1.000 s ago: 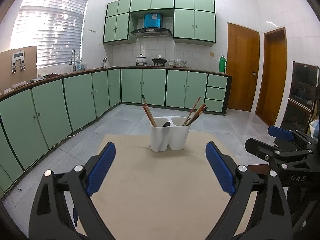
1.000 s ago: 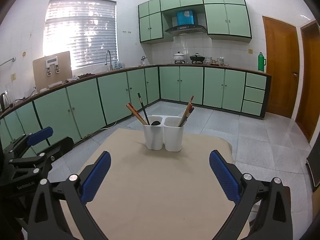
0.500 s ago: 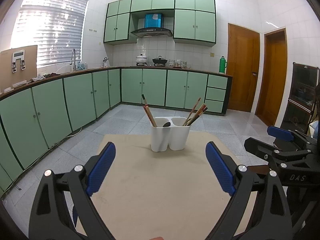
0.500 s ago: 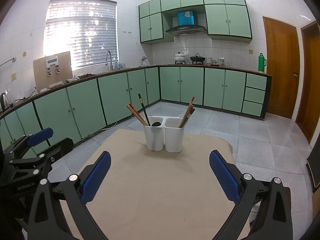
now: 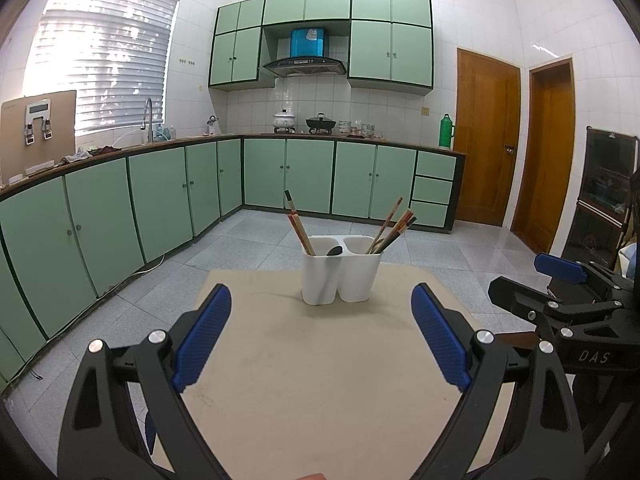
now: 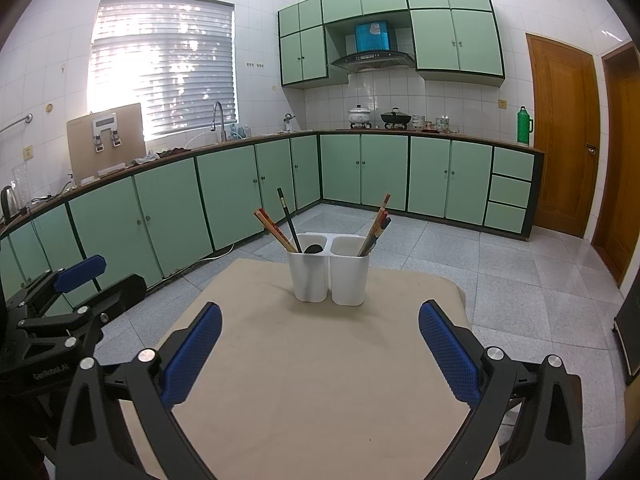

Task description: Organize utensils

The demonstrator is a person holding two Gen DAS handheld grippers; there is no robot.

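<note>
The white holder (image 5: pixel 340 270) with two compartments is standing upright at the far end of the beige counter (image 5: pixel 320 380), near its middle line. In its left compartment a few chopsticks (image 5: pixel 300 226) are leaning to the left, one of them dark and longer, and the dark round end of a spoon (image 5: pixel 334 251) is showing just above the rim beside the dividing wall. In the right compartment another bundle of chopsticks (image 5: pixel 394 226) is leaning to the right.

The left claw (image 5: pixel 320 334) is hovering over the near part of the counter with its blue pads (image 5: pixel 202 340) spread wide and nothing between them. It is well apart from the holder. The right claw (image 6: pixel 320 346) is hovering in the same way, released and carrying nothing, its blue pads (image 6: pixel 450 354) also far from each other. In the left wrist view the right claw is appearing at the right edge, beside the counter; in the right wrist view the left claw (image 6: pixel 68 292) is appearing at the left edge.

The counter surface between the claws and the holder is bare. Behind it, green cabinets (image 6: pixel 224 196) are running along the far and left walls under a window with blinds (image 6: pixel 160 64), and two wooden doors (image 5: pixel 488 136) are standing at the right.
</note>
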